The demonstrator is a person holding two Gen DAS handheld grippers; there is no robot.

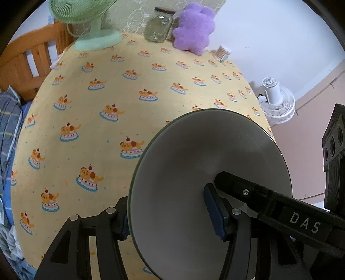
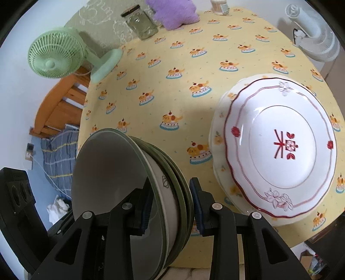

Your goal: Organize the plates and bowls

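A round table [image 2: 172,90] covered with a yellow cloth printed with small cake pictures fills both wrist views.

In the left wrist view, the left gripper [image 1: 170,217] is closed on the rim of a grey bowl [image 1: 194,155] with a dark green edge. One finger sits inside the bowl and the other outside, and the bowl is tilted on its side, near and to the right. The right gripper's finger [image 1: 258,193] reaches into the same bowl from the right.

In the right wrist view, the right gripper [image 2: 170,206] straddles the rims of a stack of bowls [image 2: 129,183], tilted on edge at the near left. One pad lies inside the innermost bowl; the other pad looks just clear of the outermost rim, so a firm grip cannot be told.

To the right, a white plate [image 2: 280,146] with red trim rests on another plate.

At the far edge stand a green fan [image 2: 51,60], a glass jar [image 2: 142,23] and a purple plush toy [image 2: 172,13].
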